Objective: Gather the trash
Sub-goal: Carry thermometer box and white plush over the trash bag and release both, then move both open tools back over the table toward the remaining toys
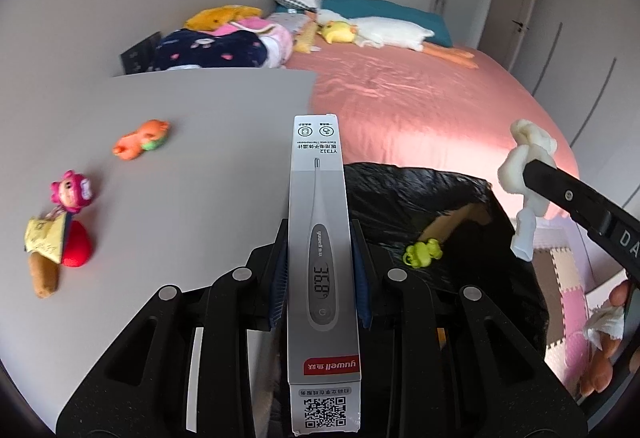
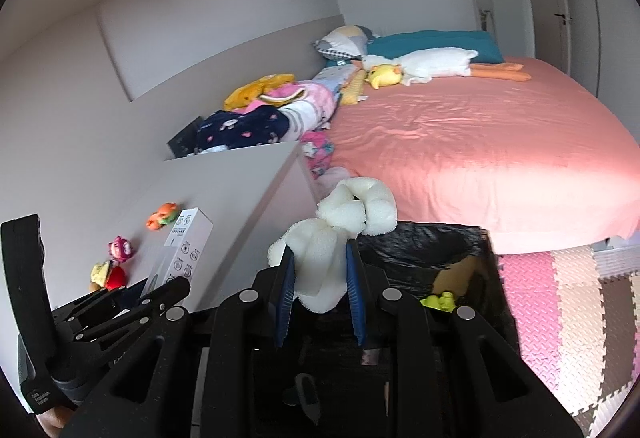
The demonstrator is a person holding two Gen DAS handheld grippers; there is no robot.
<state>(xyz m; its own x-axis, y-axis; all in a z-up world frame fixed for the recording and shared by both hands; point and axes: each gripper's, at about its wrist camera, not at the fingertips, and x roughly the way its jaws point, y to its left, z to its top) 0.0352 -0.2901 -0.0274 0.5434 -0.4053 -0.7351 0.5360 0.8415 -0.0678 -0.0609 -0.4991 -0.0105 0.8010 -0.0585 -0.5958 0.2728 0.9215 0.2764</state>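
Black plastic lines the trash bin (image 1: 440,206), which stands on the floor between the grey table (image 1: 180,166) and the bed (image 1: 420,98); inside it lie a small green frog toy (image 1: 423,253) and a strip of brown cardboard (image 1: 452,224). Over the bin's near-left edge, the left gripper (image 1: 320,278) has its jaws pinched on a long grey thermometer box (image 1: 322,258), which points forward, its far end above the table's corner. At the bin's right side, the right gripper (image 2: 320,290) has its jaws clamped on a knotted piece of white foam (image 2: 340,238), held above the bin's rim. On the table sit an orange toy (image 1: 142,140), a pink doll (image 1: 74,192) and a red-and-yellow plush (image 1: 56,250). Plush toys and pillows are piled along the bed's far end.
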